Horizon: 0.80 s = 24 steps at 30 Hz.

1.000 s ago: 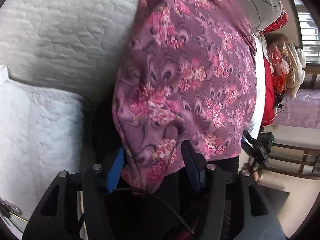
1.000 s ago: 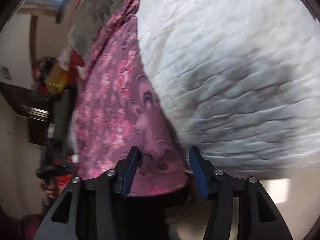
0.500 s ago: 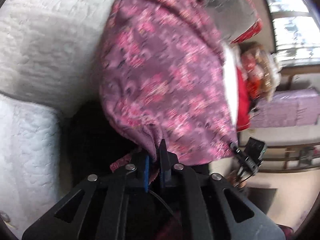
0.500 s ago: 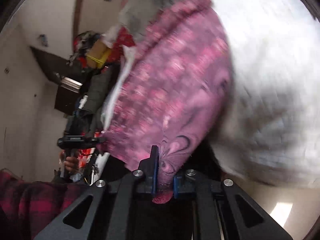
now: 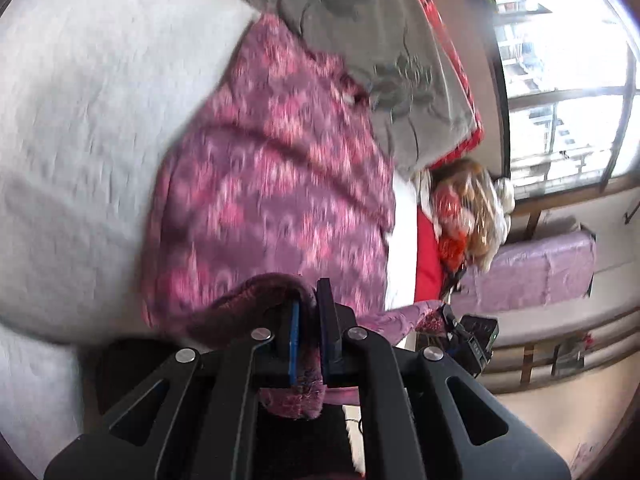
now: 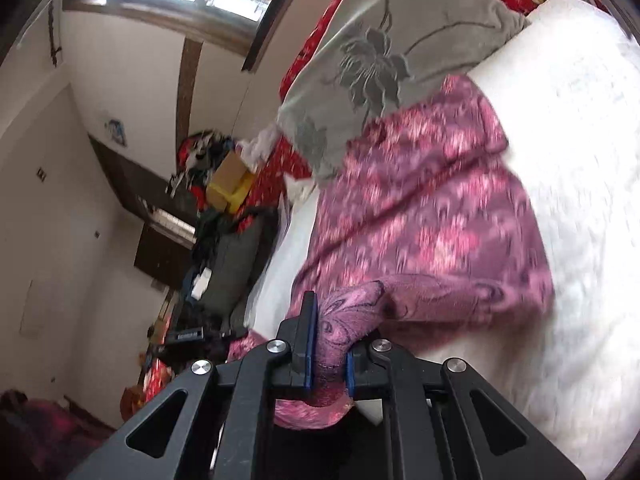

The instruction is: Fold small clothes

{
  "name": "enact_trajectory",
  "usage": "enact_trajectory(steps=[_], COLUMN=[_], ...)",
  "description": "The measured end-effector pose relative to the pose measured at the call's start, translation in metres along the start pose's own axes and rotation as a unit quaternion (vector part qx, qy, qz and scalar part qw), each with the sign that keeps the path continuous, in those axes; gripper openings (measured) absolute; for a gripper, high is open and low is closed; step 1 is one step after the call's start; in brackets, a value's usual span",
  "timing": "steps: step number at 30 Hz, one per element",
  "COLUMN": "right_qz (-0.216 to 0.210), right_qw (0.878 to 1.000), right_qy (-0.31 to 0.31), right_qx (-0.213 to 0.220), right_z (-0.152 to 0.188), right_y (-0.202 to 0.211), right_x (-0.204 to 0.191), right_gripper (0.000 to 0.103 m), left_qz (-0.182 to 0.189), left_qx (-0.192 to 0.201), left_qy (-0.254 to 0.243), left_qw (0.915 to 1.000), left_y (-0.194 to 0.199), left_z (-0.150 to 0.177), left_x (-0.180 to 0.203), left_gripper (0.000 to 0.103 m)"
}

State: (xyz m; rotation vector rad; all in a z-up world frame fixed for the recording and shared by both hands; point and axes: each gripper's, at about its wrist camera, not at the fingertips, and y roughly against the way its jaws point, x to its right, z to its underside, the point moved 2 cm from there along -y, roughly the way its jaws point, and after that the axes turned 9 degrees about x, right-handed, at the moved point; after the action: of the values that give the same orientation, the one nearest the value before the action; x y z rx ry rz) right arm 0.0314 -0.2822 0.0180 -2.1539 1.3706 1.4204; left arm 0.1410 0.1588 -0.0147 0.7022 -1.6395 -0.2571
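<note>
- Evidently the left gripper [image 5: 308, 312] has its jaws closed on the near hem of the purple floral garment [image 5: 276, 184], the cloth bunched between them.
- Likewise the right gripper [image 6: 328, 344] pinches the other near corner, likely so both corners can travel together for a fold.
- From each grip the garment spreads toward 12 o'clock across the white quilt [image 6: 580, 184].
- Its far end, at 1 o'clock, touches a grey pillow [image 5: 380, 40].

Left claw [image 5: 308, 312] and right claw [image 6: 328, 344] each clamp tight on gathered fabric.
</note>
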Motion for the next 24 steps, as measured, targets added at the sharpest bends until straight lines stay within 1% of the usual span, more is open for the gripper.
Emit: enact_trajectory(steps=[6,11,13,15,16,17,19,20,21,22,23,24], right_qz=[0.013,0.016,0.024,0.025,0.029,0.041,0.057,0.067,0.075,0.081,0.087,0.091], right_qw=[0.999,0.997,0.996,0.996,0.996,0.995,0.994,0.994,0.994,0.994,0.993,0.993], right_qy=[-0.022,-0.048,-0.050,-0.056,-0.056,-0.058,-0.068,-0.070,-0.070,-0.070,-0.069,-0.070], right_qx=[0.038,0.061,0.066,0.070,0.069,0.067,0.058,0.050,0.044,0.038,0.033,0.031], right_z=[-0.052,-0.092,-0.105,-0.117,-0.120,-0.124,-0.126,-0.124,-0.123,-0.121,-0.118,-0.116], right_y=[-0.035,-0.074,-0.088,-0.105,-0.111,-0.118,-0.127,-0.131,-0.132,-0.133,-0.133,-0.132], right_x=[0.018,0.039,0.046,0.053,0.056,0.061,0.071,0.075,0.078,0.081,0.084,0.086], right_gripper=[0.011,0.011,0.011,0.011,0.011,0.011,0.011,0.011,0.011,0.012,0.012,0.014], left_qz=[0.005,0.008,0.003,-0.005,-0.016,-0.026,-0.040,-0.045,-0.049,-0.053,-0.052,-0.051], left_qx=[0.049,0.093,0.098,0.085,0.079,0.065,0.031,0.019,0.003,-0.001,-0.010,-0.021], left_qy=[0.007,-0.004,-0.004,-0.006,-0.011,-0.016,-0.040,-0.049,-0.058,-0.068,-0.064,-0.059], left_qw=[0.9987,0.9957,0.9952,0.9963,0.9967,0.9974,0.9979,0.9976,0.9971,0.9963,0.9965,0.9967], left_y=[-0.013,-0.034,-0.046,-0.062,-0.067,-0.072,-0.079,-0.081,-0.081,-0.081,-0.081,-0.080], left_z=[-0.067,-0.126,-0.143,-0.158,-0.160,-0.161,-0.155,-0.152,-0.146,-0.141,-0.135,-0.129], left_x=[0.006,0.017,0.018,0.019,0.020,0.020,0.021,0.020,0.017,0.013,0.009,0.005], left_gripper=[0.005,0.005,0.005,0.005,0.005,0.006,0.007,0.009,0.015,0.027,0.034,0.045])
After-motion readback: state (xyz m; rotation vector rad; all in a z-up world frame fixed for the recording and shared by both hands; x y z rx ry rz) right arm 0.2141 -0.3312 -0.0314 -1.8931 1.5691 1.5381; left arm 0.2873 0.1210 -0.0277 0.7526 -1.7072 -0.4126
